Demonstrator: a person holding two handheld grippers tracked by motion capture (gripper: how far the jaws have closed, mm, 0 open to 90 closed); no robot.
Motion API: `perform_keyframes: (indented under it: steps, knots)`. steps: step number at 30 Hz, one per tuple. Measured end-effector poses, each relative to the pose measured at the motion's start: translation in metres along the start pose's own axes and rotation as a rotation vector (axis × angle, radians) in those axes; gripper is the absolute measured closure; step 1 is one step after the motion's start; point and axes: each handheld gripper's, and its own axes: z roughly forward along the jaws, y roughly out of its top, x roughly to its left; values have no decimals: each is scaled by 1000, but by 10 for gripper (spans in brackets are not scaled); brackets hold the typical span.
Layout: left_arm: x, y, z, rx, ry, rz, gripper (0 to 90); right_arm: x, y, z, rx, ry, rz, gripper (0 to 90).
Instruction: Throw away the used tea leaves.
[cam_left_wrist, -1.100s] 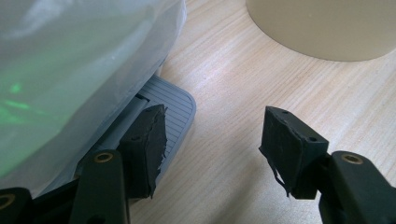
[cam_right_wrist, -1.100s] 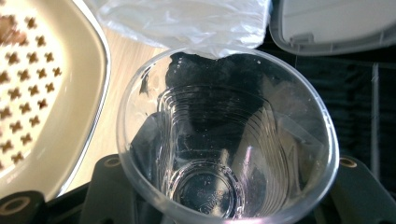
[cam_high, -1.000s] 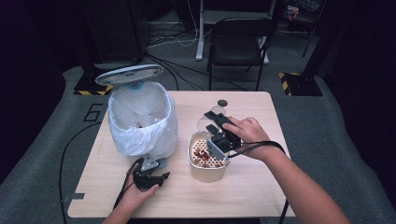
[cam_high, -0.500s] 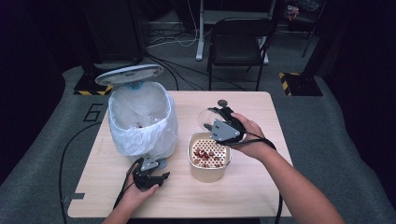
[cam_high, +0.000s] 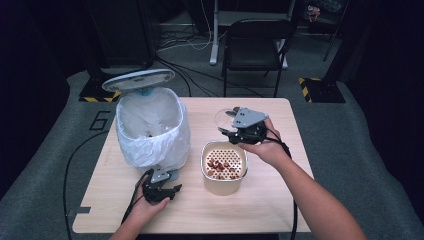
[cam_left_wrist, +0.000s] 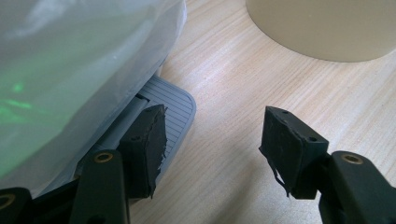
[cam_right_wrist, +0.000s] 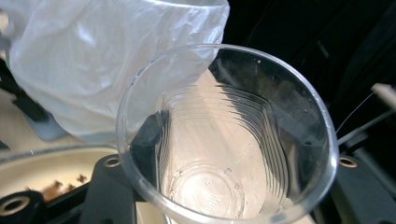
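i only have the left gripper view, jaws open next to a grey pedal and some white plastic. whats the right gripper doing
Observer: The right gripper holds a clear plastic cup, lifted above the table.
Operator: anything in the cup
Observer: It looks empty.
Operator: and that beige thing ahead of me
Observer: A beige container with a perforated insert and reddish-brown bits on it.

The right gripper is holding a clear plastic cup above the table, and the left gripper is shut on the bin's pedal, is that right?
Not quite. The left gripper is open, its jaws apart beside the bin's pedal, as the left gripper view shows. The right gripper does hold the clear plastic cup.
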Motion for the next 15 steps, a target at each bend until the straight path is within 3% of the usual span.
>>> perform_keyframes:
  steps: [1,4,5,6,11,15]
  knots:
    - [0,0,0,0,-1,-1,402,-3,0,0,-4,12,46,431]
    - [-1,0,1,-9,-8,-8,402,-6,0,1,-13,19,83,431]
    - [-1,0,1,-9,-9,-12,402,-7,0,1,-21,38,125,431]
    - [-1,0,1,-10,-9,-13,402,-7,0,1,-21,38,125,431]
    - [0,0,0,2,0,-5,402,-11,0,2,-17,92,239,430]
    - [0,0,0,0,-2,-6,402,-11,1,1,-7,111,264,431]
